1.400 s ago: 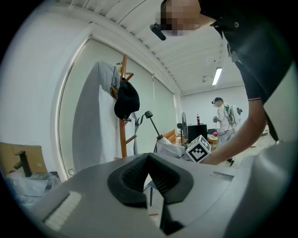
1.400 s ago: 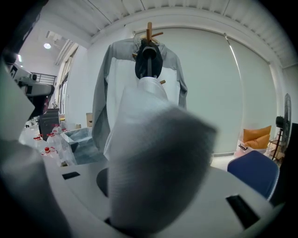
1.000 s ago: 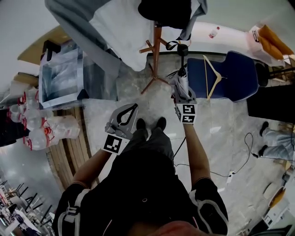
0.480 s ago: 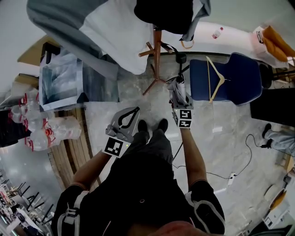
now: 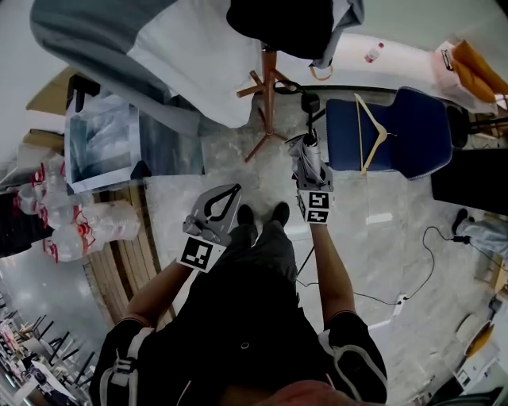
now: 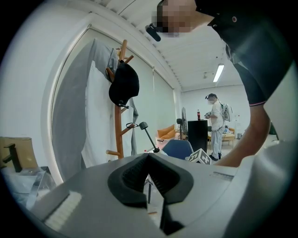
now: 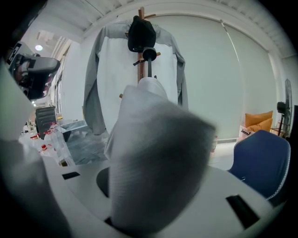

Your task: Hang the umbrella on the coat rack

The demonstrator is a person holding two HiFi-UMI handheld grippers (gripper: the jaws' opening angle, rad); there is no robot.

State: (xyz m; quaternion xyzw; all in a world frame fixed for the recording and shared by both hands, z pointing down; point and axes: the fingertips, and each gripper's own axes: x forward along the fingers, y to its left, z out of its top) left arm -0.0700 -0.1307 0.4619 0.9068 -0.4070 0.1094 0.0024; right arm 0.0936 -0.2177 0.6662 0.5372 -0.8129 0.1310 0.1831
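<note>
The wooden coat rack (image 5: pixel 270 83) carries a grey-and-white garment (image 5: pixel 171 63) and a black cap (image 5: pixel 278 20). My right gripper (image 5: pixel 311 170) is shut on the folded grey umbrella (image 5: pixel 308 152), which points at the rack. The umbrella's black handle (image 5: pixel 309 103) sits just right of the pole, and its strap loop (image 5: pixel 287 85) reaches a peg. In the right gripper view the umbrella (image 7: pixel 153 153) fills the middle, hiding the jaws, with the handle (image 7: pixel 149 54) in front of the rack (image 7: pixel 140 69). My left gripper (image 5: pixel 230 190) is shut and empty, low at the left; the left gripper view shows the rack (image 6: pixel 118 121) and handle (image 6: pixel 143 125).
A blue chair (image 5: pixel 405 131) with a wooden hanger (image 5: pixel 367 131) on it stands right of the rack. A clear box (image 5: pixel 103 139), bagged bottles (image 5: pixel 75 230) and wooden planks (image 5: pixel 119 262) are at the left. A cable (image 5: pixel 397 297) lies on the floor. A person (image 6: pixel 215 125) stands far back.
My right gripper has sunk a little with the umbrella, so the handle sits lower beside the rack pole. The left gripper has stayed where it was.
</note>
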